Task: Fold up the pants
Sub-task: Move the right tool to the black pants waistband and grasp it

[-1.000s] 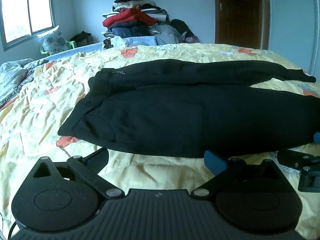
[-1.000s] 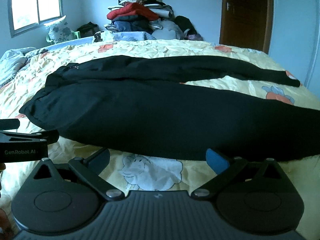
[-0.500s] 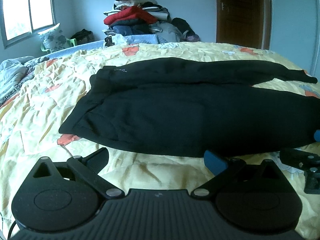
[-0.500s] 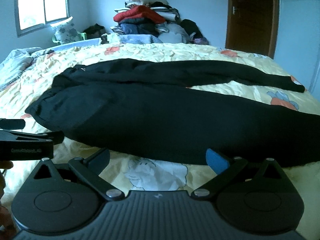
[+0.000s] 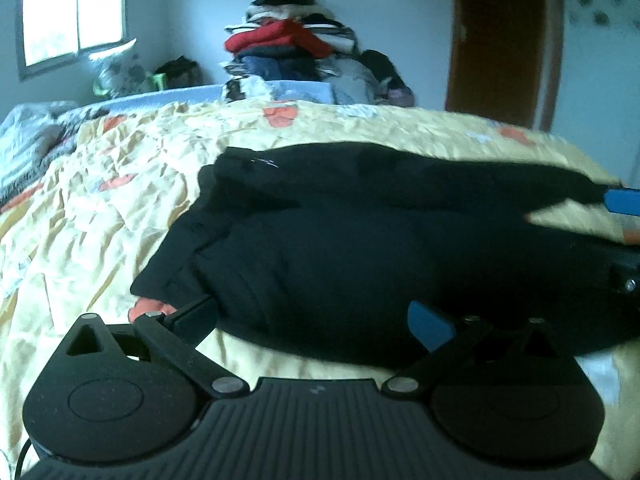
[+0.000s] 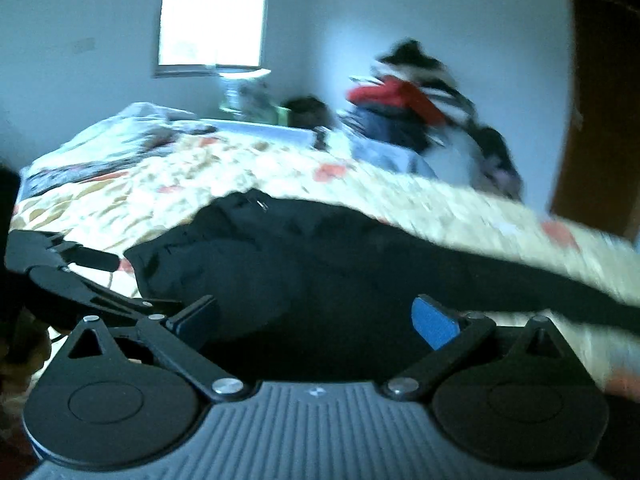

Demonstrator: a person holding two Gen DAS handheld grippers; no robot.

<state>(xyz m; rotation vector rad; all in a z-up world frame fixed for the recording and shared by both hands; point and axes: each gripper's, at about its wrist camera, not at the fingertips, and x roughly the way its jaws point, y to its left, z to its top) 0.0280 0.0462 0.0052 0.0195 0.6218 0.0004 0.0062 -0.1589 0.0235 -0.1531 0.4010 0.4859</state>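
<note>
A pair of black fabric pants lies spread flat across a bed covered by a crumpled yellow quilt with orange flower prints, waistband toward the left and both legs running off to the right. The left claw, black with one blue-padded finger, hovers at the near edge of the pants with its fingers spread wide, holding nothing. The right claw is likewise spread and empty, low over the near leg; its view is badly motion-blurred. In the left wrist view the right claw's blue pad shows at the far right edge. A small pale mark near the waistband is too small to read, and no other lettering is legible. Beyond the bed, against the far wall, stands a tall heap of folded clothes topped in red and black, with a bright window to the left and a brown wooden door to the right.
</note>
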